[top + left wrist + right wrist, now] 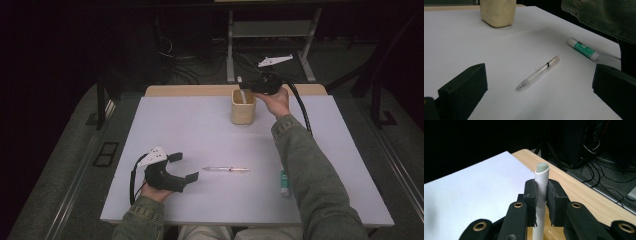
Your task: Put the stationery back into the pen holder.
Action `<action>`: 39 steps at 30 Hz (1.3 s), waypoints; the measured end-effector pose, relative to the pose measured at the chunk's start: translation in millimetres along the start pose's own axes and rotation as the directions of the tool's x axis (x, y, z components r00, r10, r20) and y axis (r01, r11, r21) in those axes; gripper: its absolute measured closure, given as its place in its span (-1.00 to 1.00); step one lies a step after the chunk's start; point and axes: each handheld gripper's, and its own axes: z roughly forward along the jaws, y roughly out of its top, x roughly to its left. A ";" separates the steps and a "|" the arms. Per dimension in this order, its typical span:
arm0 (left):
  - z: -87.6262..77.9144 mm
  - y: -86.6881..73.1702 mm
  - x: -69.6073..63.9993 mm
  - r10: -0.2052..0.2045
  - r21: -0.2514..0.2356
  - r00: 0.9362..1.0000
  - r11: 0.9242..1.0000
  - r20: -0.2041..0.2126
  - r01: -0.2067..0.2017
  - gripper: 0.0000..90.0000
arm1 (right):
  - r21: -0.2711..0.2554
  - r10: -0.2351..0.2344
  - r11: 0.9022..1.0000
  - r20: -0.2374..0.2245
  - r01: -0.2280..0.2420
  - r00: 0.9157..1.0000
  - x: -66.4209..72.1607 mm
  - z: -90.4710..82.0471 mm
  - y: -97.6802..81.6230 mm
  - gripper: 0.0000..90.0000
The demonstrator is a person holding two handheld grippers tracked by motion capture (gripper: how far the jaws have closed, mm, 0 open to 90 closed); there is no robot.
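Pads (pixel 533 202) of the right gripper (pixel 541 205) are pinched on a white marker (pixel 541 195), its capped end sticking up past them and its lower end pointing down into the beige cup (pixel 243 106), whose yellowish inside shows just beneath the jaws. In the high view that gripper (pixel 246 86) hangs right over the cup's far rim, with the marker tilted rather than plumb.

That tilt looks like the main hazard. If the lower tip catches the rim instead of clearing it, a further push down could tip the light cup over or slide it toward the wooden edge (pixel 200 90) just behind it. A release while the marker leans could let it tip out and roll off that far edge.

Fingers (pixel 464 90) of the left gripper (pixel 182 168) stand spread and empty, well on the near side of the cup, aimed at a clear pen (pixel 539 72) lying flat between the jaws but untouched. A glue stick (pixel 582 48) lies near the table's right edge, on the near side of the cup and close under the person's sleeve (pixel 310 170); a sweep of that forearm on the way back could knock it off the table (pixel 210 135).
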 end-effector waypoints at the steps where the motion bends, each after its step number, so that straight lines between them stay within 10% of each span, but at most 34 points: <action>1: 0.1 0.0 -0.1 0.000 0.000 1.000 1.000 0.000 0.000 -1.00 | 0.001 0.001 1.000 0.003 -0.001 1.000 1.0 0.5 -1.0 0.72; 39: -0.3 -0.6 -2.1 -0.001 0.003 1.000 1.000 -0.004 0.001 -1.00 | 0.097 -0.013 0.995 0.144 -0.001 0.990 26.4 -57.3 6.2 -0.07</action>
